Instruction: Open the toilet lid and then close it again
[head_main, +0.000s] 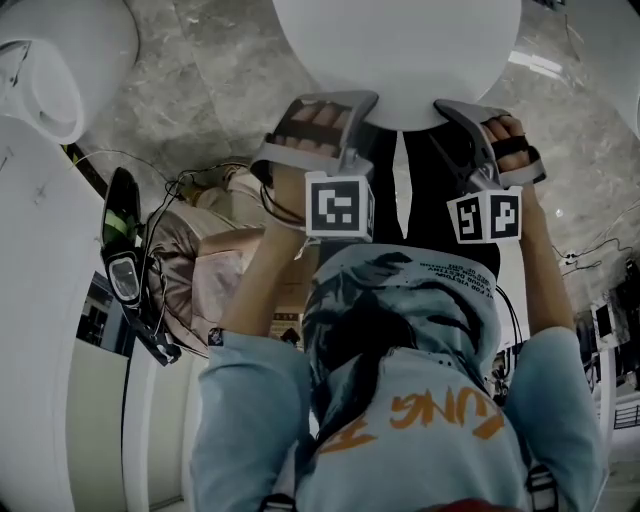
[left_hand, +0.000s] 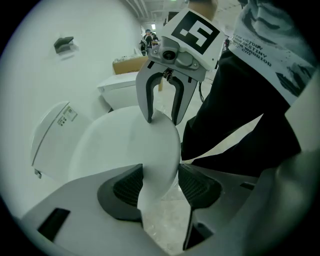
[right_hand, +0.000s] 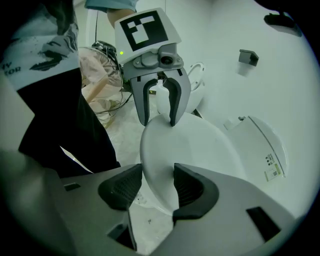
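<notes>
The white toilet lid (head_main: 400, 50) lies low and nearly level; its rounded front rim points at me. My left gripper (head_main: 355, 115) and right gripper (head_main: 450, 115) sit side by side at that rim. In the left gripper view the lid's edge (left_hand: 160, 150) runs between my own pads (left_hand: 125, 187), jaws spread, with the right gripper (left_hand: 162, 120) straddling the rim farther along. The right gripper view mirrors this: the lid (right_hand: 190, 145) passes between its pads (right_hand: 187, 187), and the left gripper (right_hand: 157, 122) is beyond. Neither pair of pads visibly presses on the lid.
The toilet's white rear housing (left_hand: 55, 130) with a small label stands behind the lid. Another white fixture (head_main: 50, 60) is at the left. A pinkish bag (head_main: 200, 260) with cables and a black-green device (head_main: 120, 240) lie on the marble floor (head_main: 200, 60).
</notes>
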